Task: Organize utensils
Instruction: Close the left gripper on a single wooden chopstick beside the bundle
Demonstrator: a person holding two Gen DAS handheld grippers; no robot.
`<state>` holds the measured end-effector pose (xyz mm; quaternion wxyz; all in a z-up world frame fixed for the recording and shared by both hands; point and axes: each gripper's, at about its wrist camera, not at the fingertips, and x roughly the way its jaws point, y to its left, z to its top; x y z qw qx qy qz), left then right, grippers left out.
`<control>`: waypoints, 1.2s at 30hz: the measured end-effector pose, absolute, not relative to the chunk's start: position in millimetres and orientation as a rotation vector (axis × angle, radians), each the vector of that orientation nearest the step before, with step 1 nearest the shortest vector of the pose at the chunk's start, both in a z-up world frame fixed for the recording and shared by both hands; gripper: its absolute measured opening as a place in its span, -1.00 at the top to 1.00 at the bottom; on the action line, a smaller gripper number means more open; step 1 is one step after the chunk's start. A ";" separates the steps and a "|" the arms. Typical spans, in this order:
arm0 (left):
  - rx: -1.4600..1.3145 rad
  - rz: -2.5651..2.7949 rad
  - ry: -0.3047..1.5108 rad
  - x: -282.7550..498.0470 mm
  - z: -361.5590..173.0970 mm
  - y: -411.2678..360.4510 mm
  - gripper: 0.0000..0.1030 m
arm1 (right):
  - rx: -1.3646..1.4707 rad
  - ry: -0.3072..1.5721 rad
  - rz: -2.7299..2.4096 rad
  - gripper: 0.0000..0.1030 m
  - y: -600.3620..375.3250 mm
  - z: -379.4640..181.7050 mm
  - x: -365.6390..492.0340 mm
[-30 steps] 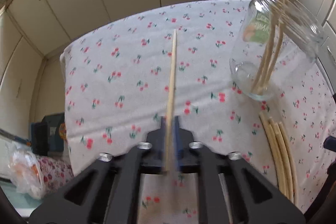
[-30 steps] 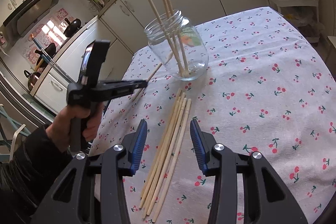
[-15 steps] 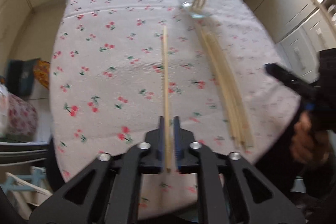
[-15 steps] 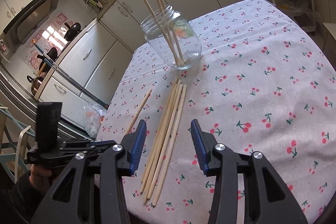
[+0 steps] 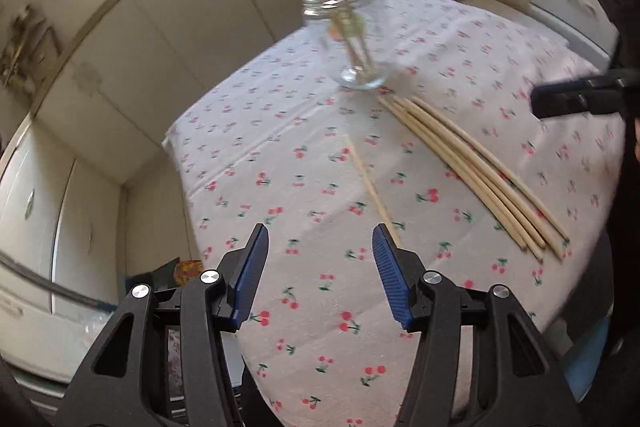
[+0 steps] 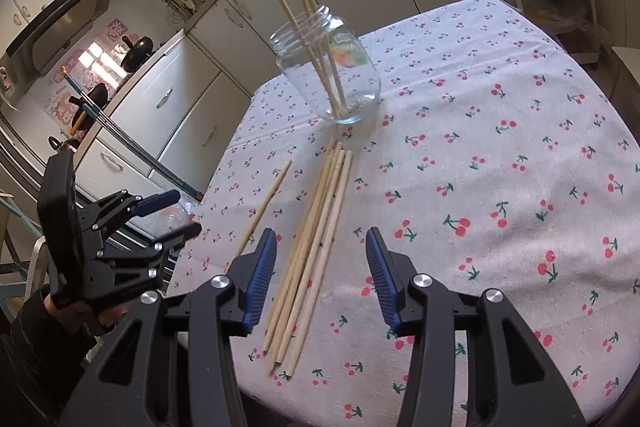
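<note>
Left wrist view: left gripper (image 5: 320, 267) is hanging over the near edge of the tabletop (image 5: 500, 39), fingers (image 5: 251, 275) standing apart with nothing between them; jaws have just been opening.
Single chopstick: single chopstick (image 5: 370, 187) is lying flat on the cherry-print cloth, alone, its near end just beside the right-hand finger, apart from the bundle.
Loose bundle: loose bundle of chopsticks (image 5: 472, 171) is lying flat, sticks touching side by side, far ends near the jar base.
Jar: glass jar (image 5: 352, 35) is standing upright toward the far side, blurred here, chopsticks leaning inside it.
Right wrist view: right gripper (image 6: 320, 275) is hovering over the near end of the bundle (image 6: 316, 239), fingers (image 6: 380, 279) parted about halfway, gripping nothing, bundle lying below the gap.
Jar contents: jar (image 6: 326, 67) is holding several upright chopsticks (image 6: 308, 27) leaning on the rim.
Person: gloved or sleeved hand (image 6: 72, 311) is holding the left gripper (image 6: 176, 215) off the tabletop's left edge, fingers spread.
</note>
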<state>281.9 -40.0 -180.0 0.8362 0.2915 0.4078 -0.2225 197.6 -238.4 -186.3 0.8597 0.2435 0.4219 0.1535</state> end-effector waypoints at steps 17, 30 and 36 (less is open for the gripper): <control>1.679 -0.811 0.224 220.3 -207.4 -79.8 0.12 | 0.578 0.891 0.329 0.09 -253.6 -194.6 193.1; 2.240 -1.140 -0.166 200.2 -267.9 -56.5 0.13 | 0.643 0.870 0.304 0.05 -270.1 -199.4 190.5; 2.419 -1.282 -0.302 205.0 -274.7 -51.3 0.16 | 0.706 0.850 0.298 0.01 -281.5 -202.4 190.8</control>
